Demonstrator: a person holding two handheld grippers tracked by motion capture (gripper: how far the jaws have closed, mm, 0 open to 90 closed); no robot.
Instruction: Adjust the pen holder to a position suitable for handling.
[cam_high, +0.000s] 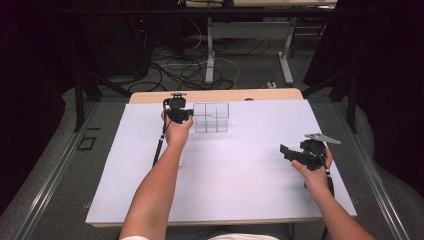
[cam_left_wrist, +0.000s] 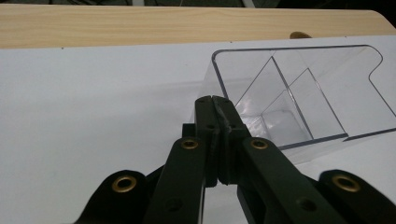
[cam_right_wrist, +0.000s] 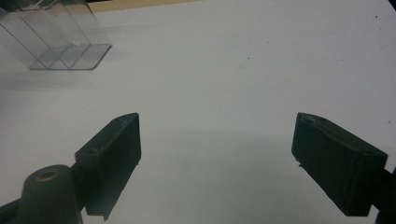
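A clear plastic box (cam_high: 211, 117) with inner dividers stands on the white table top (cam_high: 240, 165) toward the far side. My left gripper (cam_high: 189, 116) is at its left wall. In the left gripper view the jaws of the left gripper (cam_left_wrist: 215, 99) are pressed together at the near left corner of the box (cam_left_wrist: 303, 88), and they appear to pinch its thin wall. My right gripper (cam_high: 285, 150) hovers near the table's right side, pointing left. In the right gripper view the right gripper (cam_right_wrist: 215, 119) stands wide open over bare table, with the box (cam_right_wrist: 60, 42) far off at the upper left.
A wooden strip (cam_left_wrist: 140, 25) edges the table's far side behind the box. Beyond the table are cables (cam_high: 185, 70) on the floor and white table legs (cam_high: 210, 50). A dark frame (cam_high: 80, 100) flanks the table on both sides.
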